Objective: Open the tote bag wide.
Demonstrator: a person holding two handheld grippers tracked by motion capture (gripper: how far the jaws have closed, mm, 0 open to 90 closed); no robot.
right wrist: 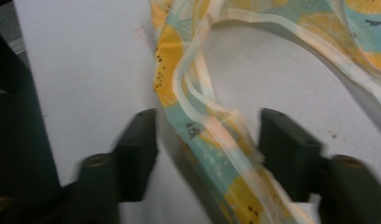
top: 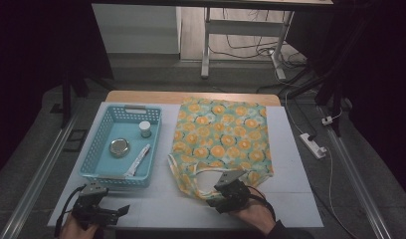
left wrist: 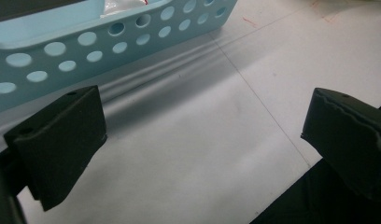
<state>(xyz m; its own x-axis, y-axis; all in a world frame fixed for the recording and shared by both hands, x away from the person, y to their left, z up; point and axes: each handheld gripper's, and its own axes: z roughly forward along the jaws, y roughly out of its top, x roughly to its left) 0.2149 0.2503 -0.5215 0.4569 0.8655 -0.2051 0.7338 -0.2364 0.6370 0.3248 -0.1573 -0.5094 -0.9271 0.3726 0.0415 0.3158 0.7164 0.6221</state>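
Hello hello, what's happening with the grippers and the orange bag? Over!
Right gripper half closed around the bag's handle, pads not touching it yet. Left gripper open, empty, beside the blue basket. Nothing in the way.

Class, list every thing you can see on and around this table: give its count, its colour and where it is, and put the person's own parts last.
tote bag: one, pale green with orange fruit print, flat on the table's right half, handles toward the person
basket: one, light blue with holes, on the table's left half
small jar: one, grey-white, at the back of the basket
round tin: one, silver, in the basket's middle
sachet: one, white, at the basket's near right
table: one, white top
power strip: one, white, on the floor at the right
left gripper: one, black, jaws wide apart over bare table
right gripper: one, black, jaws either side of a bag handle, not yet pressing it
hands: two, at the near edge
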